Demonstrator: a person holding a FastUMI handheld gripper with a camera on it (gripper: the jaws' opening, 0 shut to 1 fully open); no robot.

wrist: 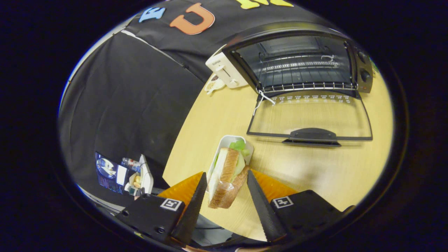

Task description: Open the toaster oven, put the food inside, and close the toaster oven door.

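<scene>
Gripper [225, 182] tilts down over the wooden table [315, 168], its fingers clamped on the sandwich [225, 176] in its white tray [227, 140]. Well beyond them, the toaster oven [297, 63] stands with its door [309, 120] dropped flat open

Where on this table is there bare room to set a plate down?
Bare wood lies between the sandwich tray and the open oven door, and beside the claw under the door handle. It is crowded by the white toaster at the oven.
</scene>
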